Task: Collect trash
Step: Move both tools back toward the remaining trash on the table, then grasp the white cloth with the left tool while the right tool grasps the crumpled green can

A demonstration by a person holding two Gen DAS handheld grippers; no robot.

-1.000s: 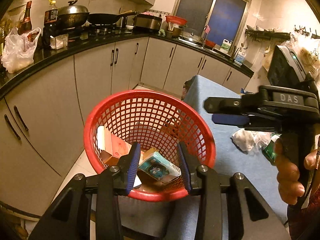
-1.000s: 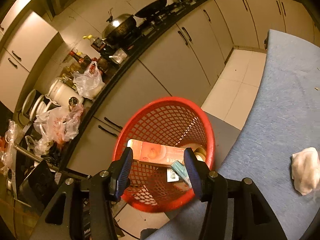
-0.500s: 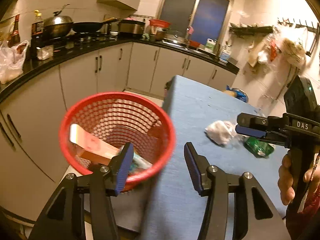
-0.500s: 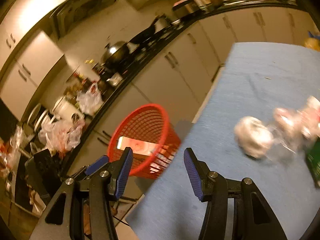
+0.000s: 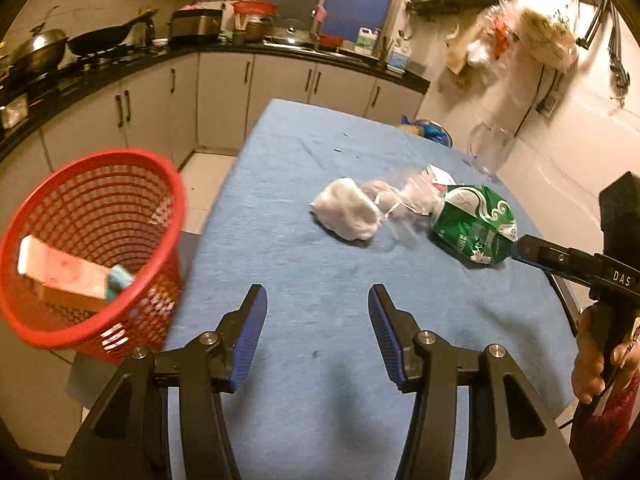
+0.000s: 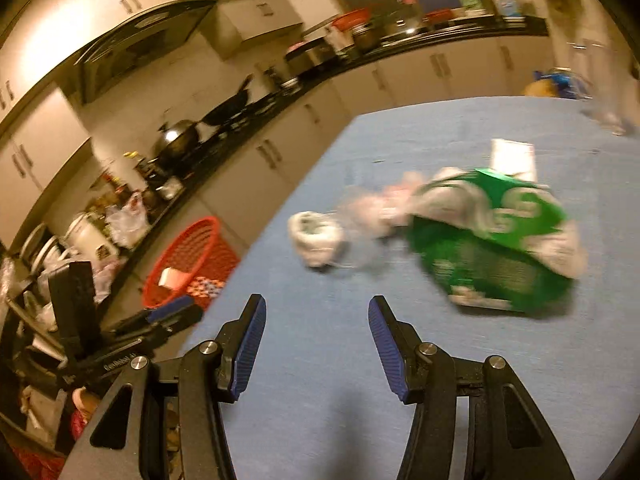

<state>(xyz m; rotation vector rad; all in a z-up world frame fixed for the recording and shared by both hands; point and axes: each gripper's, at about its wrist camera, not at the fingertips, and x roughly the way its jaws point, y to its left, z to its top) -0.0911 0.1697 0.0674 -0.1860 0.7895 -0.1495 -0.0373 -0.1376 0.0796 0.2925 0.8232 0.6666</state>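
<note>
Reach step: both tools empty, jaws apart. Left tool (image 5: 316, 332) and right tool (image 6: 316, 336) faced trash on the counter (image 5: 304, 280): wad (image 5: 346, 216), green bag (image 5: 474, 226). Basket (image 5: 92, 236) stood beside the counter. Next probably: straddle one piece, close.

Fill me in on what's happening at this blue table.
A person holding a two-finger gripper in each hand is clearing trash. The left gripper and the right gripper are both open and hold nothing. On the blue-covered table lie a crumpled white paper wad, a clear plastic bag and a crushed green packet. The right gripper is nearest the green packet. The red mesh plastic basket beside the table already contains a pink-and-white carton.
</note>
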